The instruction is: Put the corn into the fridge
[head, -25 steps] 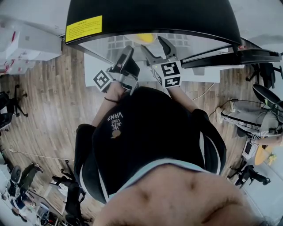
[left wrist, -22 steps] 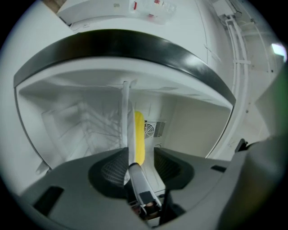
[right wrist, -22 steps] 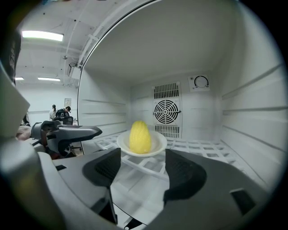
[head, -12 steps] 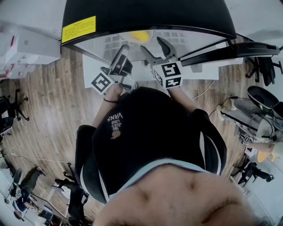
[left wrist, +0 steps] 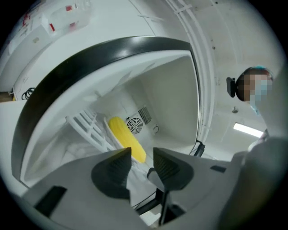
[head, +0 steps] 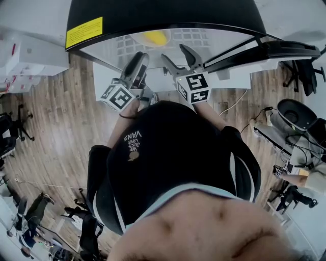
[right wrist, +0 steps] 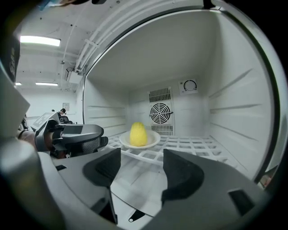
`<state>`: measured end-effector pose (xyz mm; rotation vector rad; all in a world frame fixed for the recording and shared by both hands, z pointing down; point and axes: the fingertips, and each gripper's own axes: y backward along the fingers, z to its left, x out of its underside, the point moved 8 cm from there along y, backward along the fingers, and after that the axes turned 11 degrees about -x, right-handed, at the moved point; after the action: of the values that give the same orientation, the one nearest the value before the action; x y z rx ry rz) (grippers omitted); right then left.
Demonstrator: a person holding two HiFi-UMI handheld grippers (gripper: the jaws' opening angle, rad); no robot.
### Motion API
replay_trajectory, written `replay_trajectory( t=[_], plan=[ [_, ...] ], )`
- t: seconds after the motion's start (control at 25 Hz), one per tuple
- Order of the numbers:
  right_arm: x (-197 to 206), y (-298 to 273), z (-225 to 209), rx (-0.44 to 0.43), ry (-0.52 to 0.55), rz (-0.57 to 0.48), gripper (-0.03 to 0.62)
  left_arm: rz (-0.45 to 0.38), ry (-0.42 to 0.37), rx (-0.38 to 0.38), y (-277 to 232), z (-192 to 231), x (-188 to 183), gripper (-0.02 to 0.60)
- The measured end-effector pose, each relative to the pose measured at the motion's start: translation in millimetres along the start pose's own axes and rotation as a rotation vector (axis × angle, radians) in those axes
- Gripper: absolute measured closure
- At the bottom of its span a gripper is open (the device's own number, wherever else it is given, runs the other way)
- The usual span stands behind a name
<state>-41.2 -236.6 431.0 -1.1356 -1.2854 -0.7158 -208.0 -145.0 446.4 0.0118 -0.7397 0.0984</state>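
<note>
The yellow corn (right wrist: 138,134) lies on a white plate (right wrist: 152,141) on the wire shelf (right wrist: 191,146) inside the open fridge (head: 168,15). It also shows as a yellow spot (head: 155,37) in the head view and as a long cob (left wrist: 127,139) in the left gripper view. Both grippers hover at the fridge mouth, short of the plate. My left gripper (left wrist: 141,155) is open and empty; its jaws have just been closing a little. My right gripper (right wrist: 141,157) stands open with nothing between its jaws, and the left gripper (right wrist: 74,137) shows beside it.
A fan grille (right wrist: 159,112) sits in the fridge's back wall. The fridge door (head: 275,51) stands out to the right. Around are wooden floor (head: 56,132), white boxes (head: 30,56) at the left and office chairs (head: 300,112) at the right.
My left gripper has rolled about its own axis, so its marker cube now faces differently. The right gripper has hardly shifted. The corn stays on its plate.
</note>
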Motion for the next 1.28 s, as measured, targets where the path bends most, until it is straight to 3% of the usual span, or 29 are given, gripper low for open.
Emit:
replay_trajectory(
  t=[0.48, 1.04, 1.28],
  plan=[
    [5.0, 17.7, -0.6, -0.014, -0.013, -0.008, 0.293, 0.027, -0.155, -0.035, 7.1, -9.2, 15.8, 0.43],
    [10.5, 34.4, -0.5, -0.051, -0.002, -0.002, 0.296, 0.021, -0.23, -0.096, 14.9, -20.2, 29.0, 0.439],
    [11.4, 46.7, -1.7, -0.067, 0.015, -0.009, 0.33, -0.003, -0.265, -0.136, 21.3, -29.3, 35.3, 0.487]
  ],
)
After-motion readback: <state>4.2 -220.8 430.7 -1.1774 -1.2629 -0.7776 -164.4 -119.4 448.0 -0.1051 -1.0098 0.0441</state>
